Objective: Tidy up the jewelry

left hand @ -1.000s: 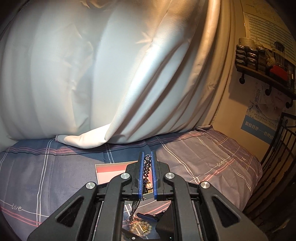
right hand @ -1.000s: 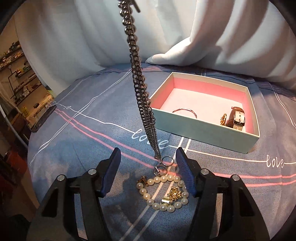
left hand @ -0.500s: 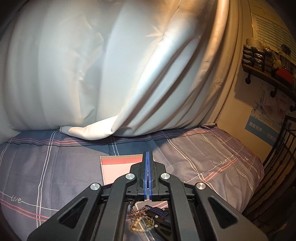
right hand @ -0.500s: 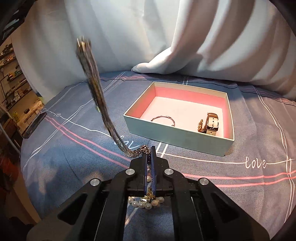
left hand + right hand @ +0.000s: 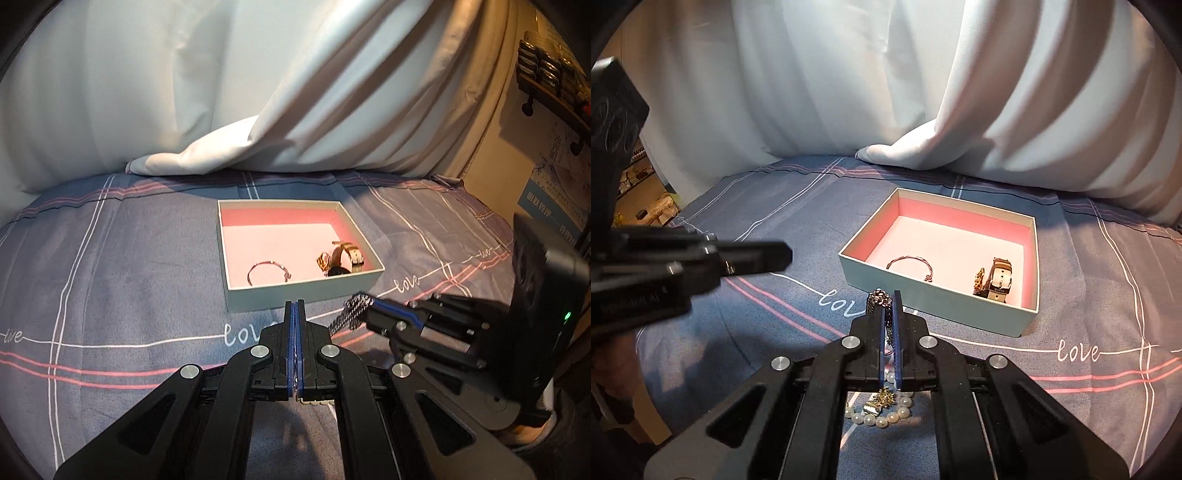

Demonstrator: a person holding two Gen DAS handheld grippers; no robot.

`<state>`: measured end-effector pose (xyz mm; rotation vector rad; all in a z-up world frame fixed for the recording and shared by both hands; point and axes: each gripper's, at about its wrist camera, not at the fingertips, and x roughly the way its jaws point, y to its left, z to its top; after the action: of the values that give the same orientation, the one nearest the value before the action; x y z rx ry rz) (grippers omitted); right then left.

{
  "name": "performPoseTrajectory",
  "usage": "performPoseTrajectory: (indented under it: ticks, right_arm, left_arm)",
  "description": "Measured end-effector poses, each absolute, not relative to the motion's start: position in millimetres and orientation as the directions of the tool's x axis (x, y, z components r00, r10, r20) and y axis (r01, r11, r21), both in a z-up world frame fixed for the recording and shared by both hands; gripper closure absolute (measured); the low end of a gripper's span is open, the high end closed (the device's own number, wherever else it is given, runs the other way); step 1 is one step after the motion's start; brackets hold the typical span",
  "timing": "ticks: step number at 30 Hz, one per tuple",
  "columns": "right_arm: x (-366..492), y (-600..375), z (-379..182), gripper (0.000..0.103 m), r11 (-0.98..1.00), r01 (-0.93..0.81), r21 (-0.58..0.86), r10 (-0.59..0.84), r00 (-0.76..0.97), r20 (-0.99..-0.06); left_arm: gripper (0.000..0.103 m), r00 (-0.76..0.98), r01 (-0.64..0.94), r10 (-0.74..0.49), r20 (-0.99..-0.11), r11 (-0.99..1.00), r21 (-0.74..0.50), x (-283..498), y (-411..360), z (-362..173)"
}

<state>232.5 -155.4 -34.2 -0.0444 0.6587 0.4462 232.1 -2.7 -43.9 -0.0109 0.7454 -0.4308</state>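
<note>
Since a second ago the chain [image 5: 880, 297] has passed from the left tongs [image 5: 294, 309] to the right tongs [image 5: 888, 301]: it hung then from the left pair above the bed, and now a bunched length of it sits clenched between the right pair's blue pads. The left tongs are pressed together with nothing visible between them. In the left wrist view the right tongs [image 5: 371, 308] reach in from 3 o'clock, the chain [image 5: 351, 312] trailing off their tip, just short of the box's near wall. In the right wrist view the left tongs [image 5: 786, 254] come in from 9 o'clock, blurred.

The open box [image 5: 934, 299] with its pink lining lies on the checked bedsheet [image 5: 1089, 295], at 12 o'clock from both pairs. Inside it a thin bangle [image 5: 908, 264] rests near the front wall, and a watch [image 5: 999, 282] with a gold trinket [image 5: 979, 280] touching it sits toward the right corner. A pearl bracelet [image 5: 882, 415] with a gold charm lies on the sheet under the right tongs, at 6 o'clock. White curtain [image 5: 221, 92] hangs behind the bed.
</note>
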Motion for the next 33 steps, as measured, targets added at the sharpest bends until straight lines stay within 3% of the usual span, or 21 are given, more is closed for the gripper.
performPoseTrajectory:
  ticks: [3, 4, 7, 10, 12, 13, 14, 29, 33]
  right_arm:
    - [232.1, -155.2, -26.8, 0.099, 0.904, -0.416, 0.094, 0.387, 0.706, -0.593]
    - [231.3, -154.8, -24.5, 0.099, 0.904, -0.418, 0.089, 0.385, 0.709, -0.591]
    - [228.1, -154.0, -19.9, 0.099, 0.903, -0.422, 0.081, 0.385, 0.711, -0.589]
    - [225.3, -154.3, -18.6, 0.099, 0.904, -0.421, 0.075, 0.381, 0.712, -0.59]
    - [225.0, -155.6, -18.2, 0.099, 0.906, -0.417, 0.077, 0.378, 0.713, -0.59]
    - [225.4, -156.6, -17.7, 0.099, 0.909, -0.41, 0.077, 0.374, 0.718, -0.587]
    - [226.1, -157.3, -17.6, 0.099, 0.91, -0.407, 0.079, 0.372, 0.718, -0.589]
    - [241.3, -172.4, 48.8, 0.099, 0.926, -0.375, 0.039, 0.349, 0.814, -0.465]
    - [256.5, -172.5, 61.0, 0.099, 0.934, -0.356, 0.02, 0.32, 0.815, -0.483]
  left_arm:
    - [0.102, 0.614, 0.422, -0.392, -0.685, 0.896, -0.135, 228.9, -17.0, -78.8]
    - [0.096, 0.598, 0.442, -0.412, -0.688, 0.885, -0.146, 230.2, -21.8, -88.1]
    - [0.059, 0.612, 0.42, -0.403, -0.681, 0.895, -0.153, 239.7, -30.0, -104.3]
    - [0.054, 0.626, 0.416, -0.423, -0.655, 0.892, -0.178, 247.5, -33.4, -106.7]
    - [0.06, 0.627, 0.423, -0.399, -0.669, 0.895, -0.138, 253.6, -40.4, -110.5]
    - [0.086, 0.61, 0.437, -0.405, -0.681, 0.889, -0.137, 257.0, -42.6, -113.1]
    - [0.099, 0.587, 0.443, -0.412, -0.697, 0.884, -0.15, 260.5, -43.6, -115.7]
    - [0.099, 0.722, 0.449, -0.444, -0.531, 0.884, -0.129, 256.7, -21.6, 5.1]
    - [0.099, 0.737, 0.431, -0.436, -0.517, 0.892, -0.137, 265.5, -25.1, 20.8]
